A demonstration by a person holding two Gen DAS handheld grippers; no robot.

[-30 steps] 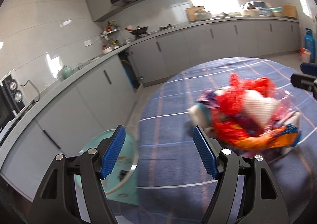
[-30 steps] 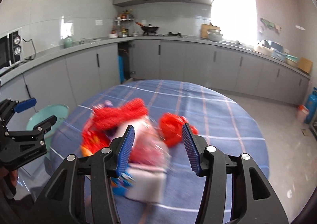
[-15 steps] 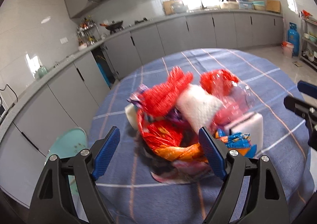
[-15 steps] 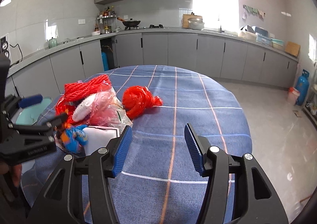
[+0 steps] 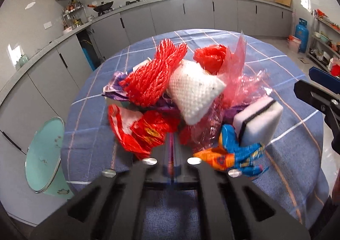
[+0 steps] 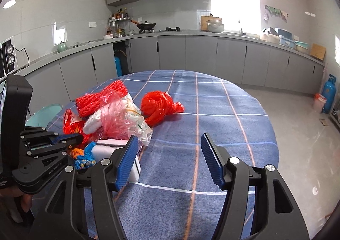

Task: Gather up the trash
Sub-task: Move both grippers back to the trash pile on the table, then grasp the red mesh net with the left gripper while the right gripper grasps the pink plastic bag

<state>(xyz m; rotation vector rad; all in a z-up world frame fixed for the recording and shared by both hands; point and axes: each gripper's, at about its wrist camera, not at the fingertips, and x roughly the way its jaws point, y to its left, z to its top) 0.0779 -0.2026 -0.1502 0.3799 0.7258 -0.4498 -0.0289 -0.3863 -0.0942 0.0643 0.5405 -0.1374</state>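
Observation:
A trash pile lies on the blue checked tablecloth [image 6: 212,116]: a red mesh net [image 5: 155,78], a white foam net [image 5: 195,93], pink clear plastic [image 5: 235,76], a white sponge [image 5: 259,123], a blue-orange wrapper [image 5: 233,152] and a red wrapper [image 5: 144,131]. A red bag ball [image 6: 158,106] sits just beyond the pile. My left gripper [image 5: 171,140] is shut, its tips pinched into the red wrapper's edge at the pile's near side. My right gripper [image 6: 167,152] is open and still opening. Only cloth lies between its pads, and the sponge [image 6: 119,146] sits just past its left finger.
A round mint-green lidded object [image 5: 44,155] stands off the table's left edge. Grey cabinets [image 6: 199,55] and a counter run round the room. A blue gas cylinder [image 6: 328,95] stands on the floor at far right. A hand [image 6: 21,203] holds the left gripper.
The left gripper came down toward the pile's near edge and snapped shut on it. The right gripper backed away from the pile to the right, and its jaws widened.

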